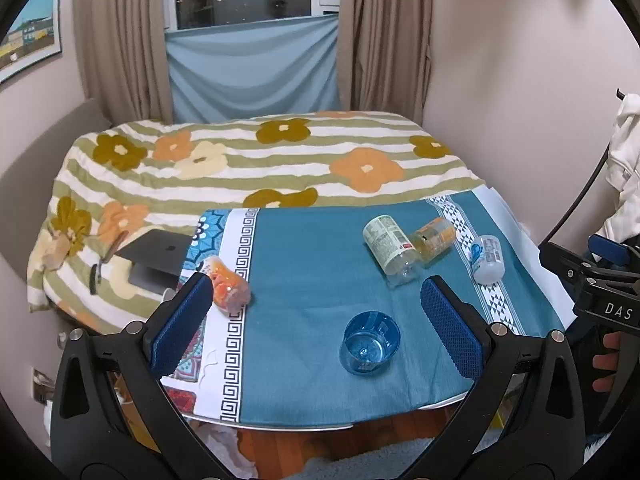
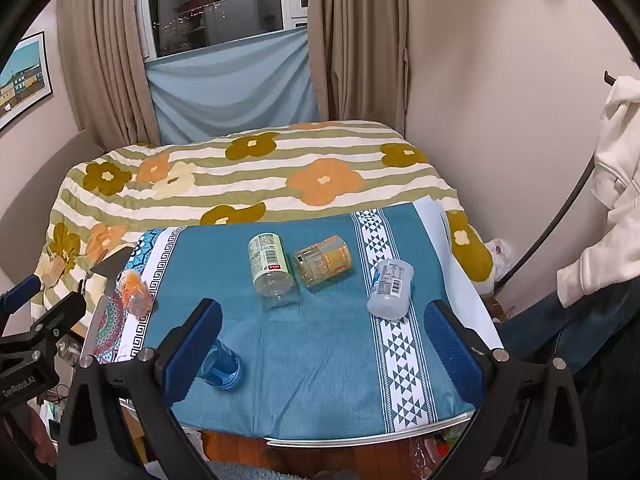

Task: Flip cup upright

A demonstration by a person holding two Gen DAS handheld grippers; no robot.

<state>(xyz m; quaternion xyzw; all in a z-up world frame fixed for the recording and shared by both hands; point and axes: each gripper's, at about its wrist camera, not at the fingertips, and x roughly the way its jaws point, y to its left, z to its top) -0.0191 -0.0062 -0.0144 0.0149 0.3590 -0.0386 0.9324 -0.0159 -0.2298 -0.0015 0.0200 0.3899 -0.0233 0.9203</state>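
Left tool (image 1: pixel 316 304) jaws wide, holding nothing, blue cup (image 1: pixel 370 343) upright btwn, right tool (image 2: pixel 324 320) wide, empty.

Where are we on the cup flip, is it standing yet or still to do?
Looks done: the blue cup stands upright on the teal tablecloth, mouth up, base visible inside. In hand: nothing; the left gripper and right gripper both have jaws open and apart from it. Left: apparently nothing; four bottles lie on their sides, outside the task.
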